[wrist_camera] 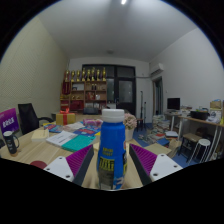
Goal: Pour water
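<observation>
A blue plastic bottle [112,150] with a white cap and a yellow-lettered label stands upright between my fingers. My gripper [112,165] is shut on the bottle, both purple pads [143,160] pressing its sides. The bottle seems lifted above the wooden table [40,148]. A dark cup [10,141] stands on the table far off to the left, beyond the fingers.
Coloured papers and books [70,140] lie on the table ahead of the left finger. A black chair [28,117] stands behind the table. At the right are a desk with a monitor [174,103] and a white stool [203,148]. Shelves [85,92] line the far wall.
</observation>
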Demonstrator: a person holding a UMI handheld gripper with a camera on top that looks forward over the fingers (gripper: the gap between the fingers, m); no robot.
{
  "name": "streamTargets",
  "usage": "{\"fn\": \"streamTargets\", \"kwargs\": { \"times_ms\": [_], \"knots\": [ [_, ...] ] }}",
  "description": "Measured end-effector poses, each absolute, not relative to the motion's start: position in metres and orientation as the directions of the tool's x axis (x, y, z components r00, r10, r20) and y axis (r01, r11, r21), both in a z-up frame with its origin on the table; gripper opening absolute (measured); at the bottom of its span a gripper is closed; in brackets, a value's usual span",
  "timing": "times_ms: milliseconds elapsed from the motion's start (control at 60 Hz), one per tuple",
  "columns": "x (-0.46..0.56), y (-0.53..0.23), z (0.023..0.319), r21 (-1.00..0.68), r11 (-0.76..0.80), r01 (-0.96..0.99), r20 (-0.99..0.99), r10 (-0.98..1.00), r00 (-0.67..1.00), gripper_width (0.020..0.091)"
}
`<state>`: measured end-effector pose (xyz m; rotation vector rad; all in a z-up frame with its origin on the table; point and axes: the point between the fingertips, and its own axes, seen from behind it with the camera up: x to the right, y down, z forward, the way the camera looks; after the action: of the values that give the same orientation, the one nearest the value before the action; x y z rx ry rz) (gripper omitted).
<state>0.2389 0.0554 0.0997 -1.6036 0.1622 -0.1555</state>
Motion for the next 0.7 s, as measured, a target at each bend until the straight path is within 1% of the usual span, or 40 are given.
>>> {"fn": "streamTargets", "kwargs": {
  "times_ms": [67, 83, 133, 150, 233, 350, 500, 517, 550, 567, 583, 600, 633, 667, 700],
  "knots": [
    [0.242, 0.067, 0.099, -0.999, -0.034, -0.006, 0.001, -0.197, 0.980, 0.0792],
    [0.242, 0.070, 0.099, -0.999, -0.033, -0.004, 0.003, -0.196, 0.981, 0.0775],
    [0.244, 0.074, 0.099, -0.999, -0.040, -0.004, 0.004, -0.205, 0.979, 0.0553],
    [0.245, 0.075, 0.100, -0.999, -0.035, -0.008, 0.000, -0.211, 0.978, 0.0539],
    [0.243, 0.078, 0.100, -0.999, -0.037, -0.006, 0.003, -0.227, 0.974, 0.0521],
    [0.245, 0.073, 0.100, -0.999, 0.000, -0.040, -0.039, -0.227, 0.973, 0.0521],
    [0.243, 0.075, 0.093, -0.993, -0.018, -0.116, -0.110, -0.206, 0.972, 0.0524],
    [0.243, 0.074, 0.093, -0.994, -0.019, -0.110, -0.104, -0.206, 0.973, 0.0501],
    [0.243, 0.073, 0.093, -0.995, -0.026, -0.092, -0.085, -0.209, 0.974, 0.0506],
    [0.243, 0.073, 0.094, -0.996, -0.030, -0.081, -0.073, -0.211, 0.975, 0.0460],
    [0.243, 0.073, 0.096, -0.997, -0.034, -0.072, -0.063, -0.215, 0.975, 0.0459],
    [0.242, 0.072, 0.096, -0.997, -0.043, -0.063, -0.053, -0.216, 0.975, 0.0434],
    [0.244, 0.069, 0.097, -0.997, -0.058, -0.047, -0.034, -0.212, 0.977, 0.0431],
    [0.230, 0.070, 0.104, -0.998, -0.055, -0.012, 0.000, -0.212, 0.977, 0.0407],
    [0.221, 0.067, 0.117, -0.998, -0.043, 0.044, 0.052, -0.206, 0.977, 0.0407]
  ]
}}
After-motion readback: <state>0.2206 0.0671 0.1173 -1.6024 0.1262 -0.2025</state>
